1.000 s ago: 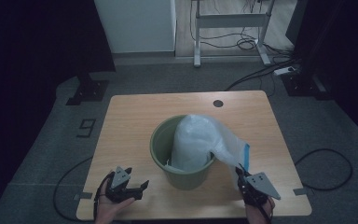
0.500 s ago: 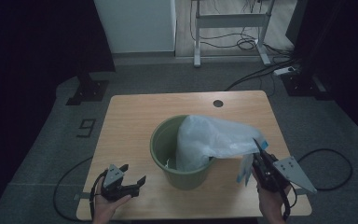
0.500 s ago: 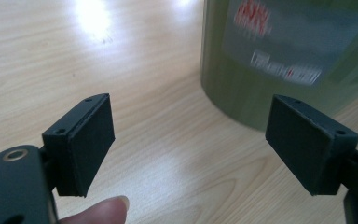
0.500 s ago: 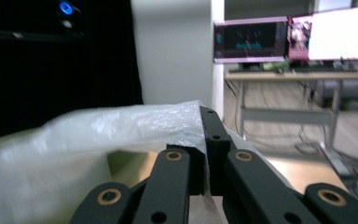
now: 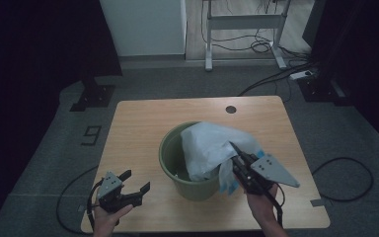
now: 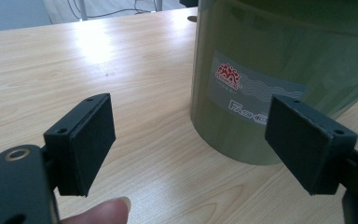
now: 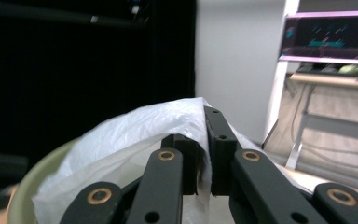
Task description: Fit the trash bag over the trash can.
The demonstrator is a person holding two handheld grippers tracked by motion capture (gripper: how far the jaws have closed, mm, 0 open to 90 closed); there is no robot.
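Here the right gripper point(image 5: 238, 154), its jaws just easing apart, pinches the white plastic bag point(image 5: 212, 148) above the green bucket point(image 5: 172, 158), while the left gripper point(image 5: 135, 181) gapes empty beside it.

A label point(image 6: 247, 95) on the side of the green bucket point(image 6: 279, 56) bore a red emblem above pale letters that read "FASH" before a pad hid the rest, and a grey "9" point(image 5: 92, 134) stood on the floor left of the desk point(image 5: 143, 128).

A lab-like recording room — black curtains point(image 5: 39, 44), loose floor cables point(image 5: 271, 81), a monitor point(image 7: 328, 35).
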